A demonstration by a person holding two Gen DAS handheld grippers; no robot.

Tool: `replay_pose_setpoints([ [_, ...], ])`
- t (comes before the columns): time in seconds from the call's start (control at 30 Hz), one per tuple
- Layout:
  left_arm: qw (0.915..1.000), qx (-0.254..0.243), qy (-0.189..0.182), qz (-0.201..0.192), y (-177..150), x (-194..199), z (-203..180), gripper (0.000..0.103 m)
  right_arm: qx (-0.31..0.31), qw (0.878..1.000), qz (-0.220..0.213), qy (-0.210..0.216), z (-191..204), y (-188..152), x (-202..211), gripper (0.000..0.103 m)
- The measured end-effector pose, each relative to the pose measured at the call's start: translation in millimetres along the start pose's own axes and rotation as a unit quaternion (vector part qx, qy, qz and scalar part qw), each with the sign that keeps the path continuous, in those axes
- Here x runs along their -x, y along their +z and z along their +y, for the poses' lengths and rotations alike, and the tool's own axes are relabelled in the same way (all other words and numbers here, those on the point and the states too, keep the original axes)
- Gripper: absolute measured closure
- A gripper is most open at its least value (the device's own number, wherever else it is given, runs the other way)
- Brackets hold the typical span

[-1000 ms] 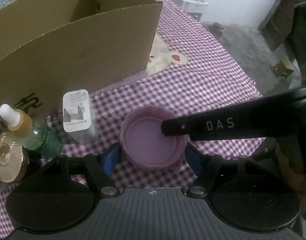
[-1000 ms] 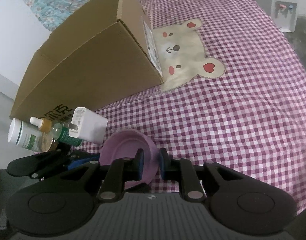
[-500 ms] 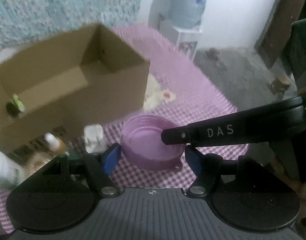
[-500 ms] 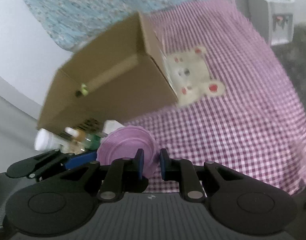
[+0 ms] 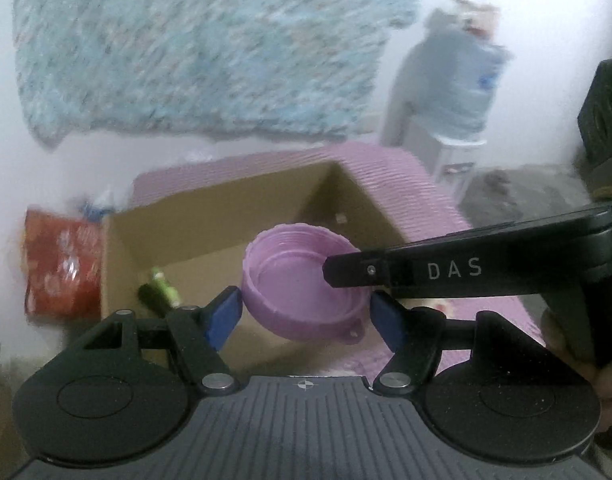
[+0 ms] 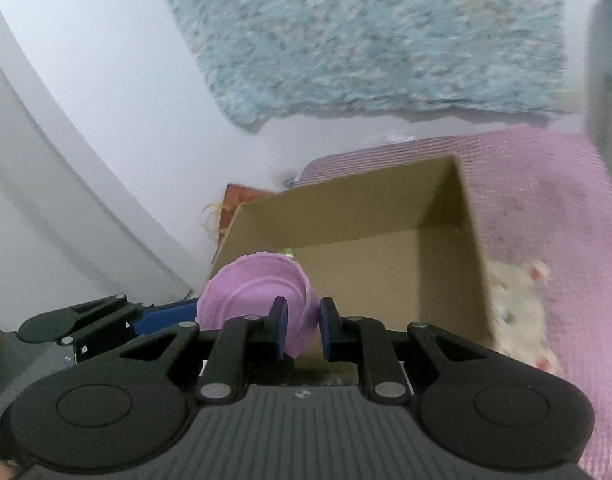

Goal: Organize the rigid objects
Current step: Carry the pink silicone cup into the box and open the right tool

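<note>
White wall with a blue-green cloth [image 6: 386, 40] hung on it fills the background; below lies a pink checked table cover [image 6: 546, 208], blurred in both views. On it stands an open cardboard box [image 6: 446, 280], with a small dark and green item [image 5: 159, 292] on its floor; I cannot tell what that item is. A red bag [image 5: 59, 268] sits just beside the box, outside it.

I hold the pink lid [image 5: 301, 284] in the air over the near wall of the box, hollow side up. My right gripper [image 6: 299, 330] is closed on the lid's rim wall, one finger inside the hollow and one outside. My left gripper [image 5: 306, 314] is spread wide, its blue pads [image 5: 221, 314] flanking the lid; on the left a pad looks to be at the rim, but I cannot tell whether it touches.

I judge the lid to be light, stiff moulded plastic, ribbed outside and so not very slippery, and unlikely to break if dropped. A rim pinch suits it, though so thin a wall may pivot between the pads. A small tab [image 5: 356, 332] juts from the base edge; I would avoid gripping there.
</note>
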State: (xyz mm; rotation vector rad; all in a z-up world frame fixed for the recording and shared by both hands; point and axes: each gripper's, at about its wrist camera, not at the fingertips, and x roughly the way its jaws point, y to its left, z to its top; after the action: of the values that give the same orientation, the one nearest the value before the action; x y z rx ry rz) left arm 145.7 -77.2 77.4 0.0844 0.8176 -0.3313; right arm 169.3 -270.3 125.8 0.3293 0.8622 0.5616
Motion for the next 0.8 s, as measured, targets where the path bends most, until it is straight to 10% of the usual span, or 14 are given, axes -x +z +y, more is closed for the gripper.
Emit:
replay_pose_setpoints([
  [0.4,0.9817,0.089,0.016,0.167,2,-108,71,0.033,-0.053,0.974,0.216,0.028,-37,43,-163,0.085],
  [0.8,0.9773,0.074,0.045,0.194,-6,-119,75,0.030,-0.107,0.956,0.273,0.028,-52,25,-202,0.084],
])
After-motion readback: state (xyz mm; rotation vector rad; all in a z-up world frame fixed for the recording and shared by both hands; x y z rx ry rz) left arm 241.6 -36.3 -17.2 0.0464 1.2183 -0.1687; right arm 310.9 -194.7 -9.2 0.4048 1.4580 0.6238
